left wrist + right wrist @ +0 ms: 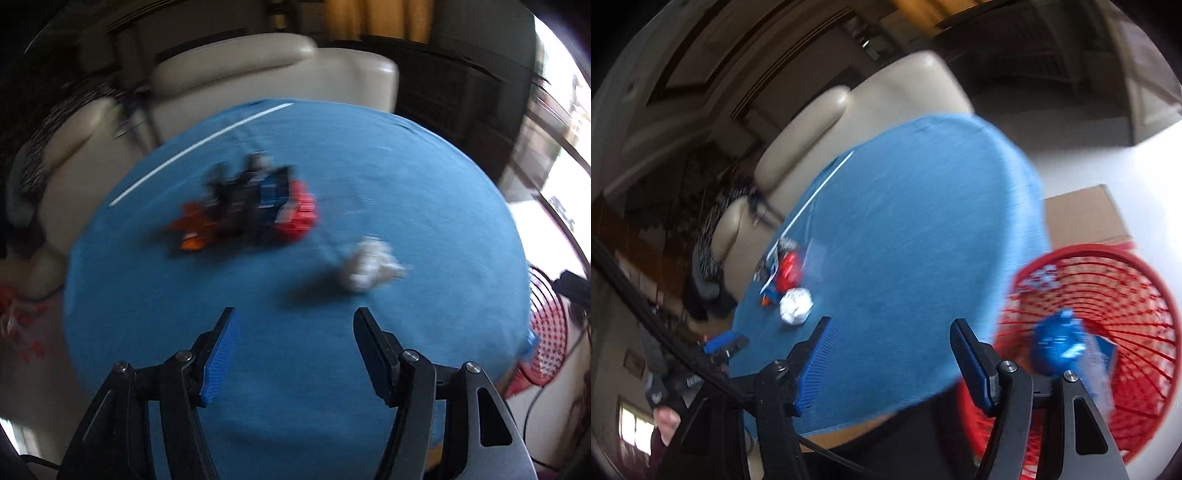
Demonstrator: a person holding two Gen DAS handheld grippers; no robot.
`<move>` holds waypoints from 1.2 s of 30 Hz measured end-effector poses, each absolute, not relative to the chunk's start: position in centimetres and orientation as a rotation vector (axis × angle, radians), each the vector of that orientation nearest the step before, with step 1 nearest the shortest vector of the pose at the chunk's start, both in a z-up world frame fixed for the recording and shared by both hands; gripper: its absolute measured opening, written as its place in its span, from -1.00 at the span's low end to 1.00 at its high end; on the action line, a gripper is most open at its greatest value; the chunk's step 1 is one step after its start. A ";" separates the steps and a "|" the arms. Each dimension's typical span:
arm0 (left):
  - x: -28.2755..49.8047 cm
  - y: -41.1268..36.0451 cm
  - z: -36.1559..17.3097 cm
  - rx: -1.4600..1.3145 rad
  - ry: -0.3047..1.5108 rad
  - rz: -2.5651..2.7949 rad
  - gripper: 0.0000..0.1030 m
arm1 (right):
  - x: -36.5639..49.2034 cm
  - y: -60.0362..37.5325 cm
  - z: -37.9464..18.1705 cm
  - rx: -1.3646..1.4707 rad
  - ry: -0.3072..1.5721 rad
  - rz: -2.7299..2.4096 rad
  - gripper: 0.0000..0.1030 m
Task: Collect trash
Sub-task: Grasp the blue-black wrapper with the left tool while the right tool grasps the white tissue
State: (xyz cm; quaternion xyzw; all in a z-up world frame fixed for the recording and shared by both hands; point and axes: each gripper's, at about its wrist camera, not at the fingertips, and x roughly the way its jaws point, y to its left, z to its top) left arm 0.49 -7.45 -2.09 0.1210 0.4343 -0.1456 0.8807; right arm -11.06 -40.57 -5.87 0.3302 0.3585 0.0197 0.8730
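Observation:
A blurred heap of wrappers (251, 210) in orange, black, blue and red lies on the blue tablecloth (406, 166). A crumpled white paper ball (369, 267) sits to its right, just beyond my left gripper (295, 321), which is open and empty. The right wrist view shows my right gripper (890, 328) open and empty over the table's near edge. To its right, a blue wrapper (1060, 343) is inside the red mesh basket (1145, 280). The paper ball (796, 305) and the wrappers (786, 266) lie far left in that view, near my left gripper (729, 340).
A cream sofa (258, 74) stands behind the table, and a cardboard box (1086, 218) sits behind the basket (546, 332). A white stripe (199, 147) runs along the cloth's far side. A hand (665, 417) and cables show at the lower left of the right wrist view.

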 end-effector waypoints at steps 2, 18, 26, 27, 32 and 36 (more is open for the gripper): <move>2.0 -4.4 -1.8 0.192 0.912 -0.242 0.26 | -9.1 -38.5 -5.7 0.657 0.778 0.080 0.33; 7.1 -0.9 -1.6 -0.043 0.954 -0.313 0.35 | 5.6 -25.3 -7.8 0.427 0.943 0.279 0.34; 9.5 0.1 -1.8 -0.124 1.004 -0.351 0.36 | 10.4 -21.4 -10.2 0.309 0.988 0.250 -0.15; 9.9 -0.2 -1.8 -0.123 1.004 -0.360 0.37 | 10.4 -21.4 -10.2 0.312 0.981 0.254 -0.17; 12.9 -3.5 -2.7 -0.137 1.040 -0.409 0.46 | 8.8 -22.4 -9.8 0.316 0.938 0.231 -0.21; 14.8 -6.7 -3.9 -0.148 1.051 -0.434 0.46 | 6.4 -24.2 -9.5 0.356 0.932 0.226 -0.21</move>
